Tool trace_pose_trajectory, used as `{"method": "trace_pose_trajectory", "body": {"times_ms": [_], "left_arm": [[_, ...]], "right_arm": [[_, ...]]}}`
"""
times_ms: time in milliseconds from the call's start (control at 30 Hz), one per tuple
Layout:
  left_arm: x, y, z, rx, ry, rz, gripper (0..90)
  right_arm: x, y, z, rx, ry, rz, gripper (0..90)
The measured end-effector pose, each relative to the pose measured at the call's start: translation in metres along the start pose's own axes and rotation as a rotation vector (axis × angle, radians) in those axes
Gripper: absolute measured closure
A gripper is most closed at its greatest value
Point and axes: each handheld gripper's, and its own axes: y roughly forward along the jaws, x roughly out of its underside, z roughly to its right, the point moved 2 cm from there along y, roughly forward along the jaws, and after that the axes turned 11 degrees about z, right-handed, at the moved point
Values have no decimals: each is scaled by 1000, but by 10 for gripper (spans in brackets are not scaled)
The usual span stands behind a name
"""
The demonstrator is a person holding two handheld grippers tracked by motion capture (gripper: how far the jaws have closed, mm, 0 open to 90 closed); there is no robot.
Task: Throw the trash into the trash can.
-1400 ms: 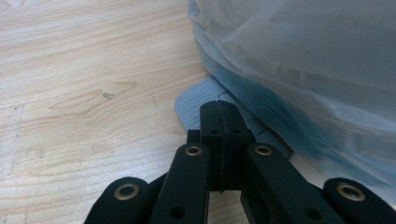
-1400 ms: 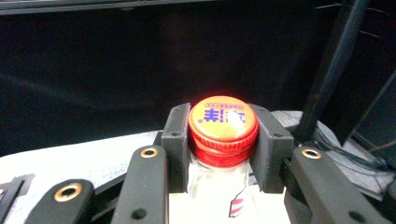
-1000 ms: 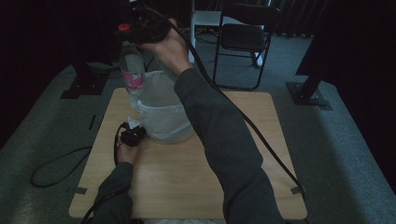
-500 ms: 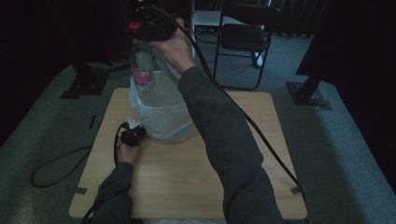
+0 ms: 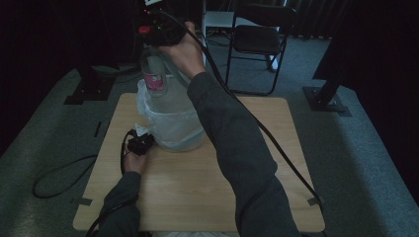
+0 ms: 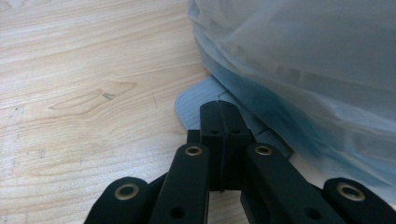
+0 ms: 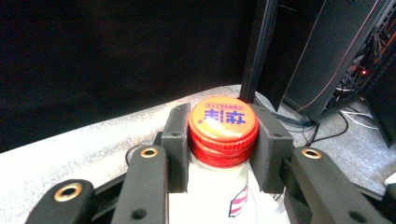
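Above the lined bin (image 5: pixel 173 126), the right tool (image 7: pixel 223 140) is pinching a bottle (image 5: pixel 154 76) by its red cap; the left tool (image 6: pixel 223 121), pressed together, is perhaps nipping the liner's edge on the surface (image 5: pixel 207 192).

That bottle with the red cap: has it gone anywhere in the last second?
The right gripper, jaws clamped at the cap, carried the bottle rightward, over the bag-lined bin. The left gripper stayed shut at the bin's base; the bin didn't shift.
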Motion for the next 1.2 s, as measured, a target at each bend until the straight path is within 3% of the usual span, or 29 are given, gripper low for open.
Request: {"method": "trace_pose_trajectory", "body": {"times_ms": [433,1200], "left_arm": [[0,0,0,0,-1,0,900],[0,0,0,0,0,0,900]], "right_arm": [[5,0,4,17,14,5,622],[13,-1,8,49,-23,-13,619]]}}
